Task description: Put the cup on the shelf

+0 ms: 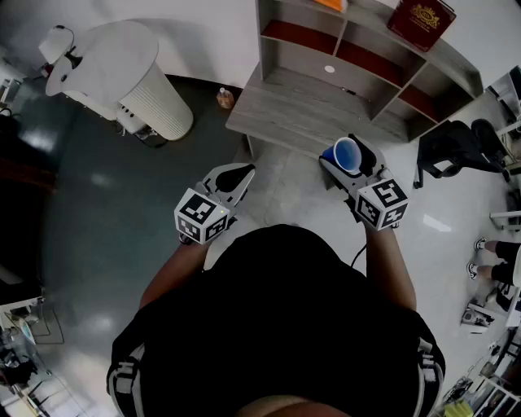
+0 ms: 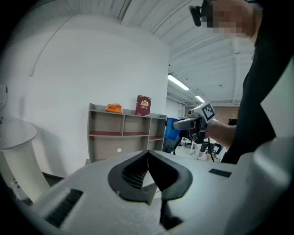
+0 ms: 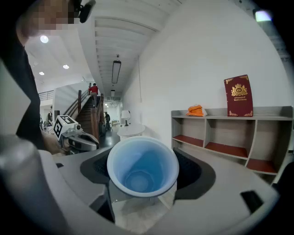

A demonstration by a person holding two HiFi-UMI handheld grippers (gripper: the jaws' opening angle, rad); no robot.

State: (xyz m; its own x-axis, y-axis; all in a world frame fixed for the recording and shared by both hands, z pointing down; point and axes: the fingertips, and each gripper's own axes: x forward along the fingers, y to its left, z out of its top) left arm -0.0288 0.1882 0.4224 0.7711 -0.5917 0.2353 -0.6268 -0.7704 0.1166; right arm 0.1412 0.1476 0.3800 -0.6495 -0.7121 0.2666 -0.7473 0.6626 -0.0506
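A blue cup [image 1: 348, 153] with a white rim sits upright between the jaws of my right gripper [image 1: 352, 163], which is shut on it. In the right gripper view the cup [image 3: 142, 167] fills the middle, with the dark pads [image 3: 190, 170] against its sides. The grey shelf [image 1: 293, 114] with red-brown boards stands just ahead of the cup; it shows further off in the right gripper view as the shelf [image 3: 229, 137]. My left gripper [image 1: 242, 173] hangs to the left, shut and empty, its jaws meeting at the tips [image 2: 148, 152]. From there the cup [image 2: 172, 128] appears beside the shelf [image 2: 121, 133].
A red book [image 1: 421, 20] and an orange thing [image 3: 196, 110] rest on the shelf's top. A white ribbed round stand [image 1: 130, 73] is at the far left, a small bottle [image 1: 225, 98] by the shelf's left end, a black chair [image 1: 456, 147] to the right.
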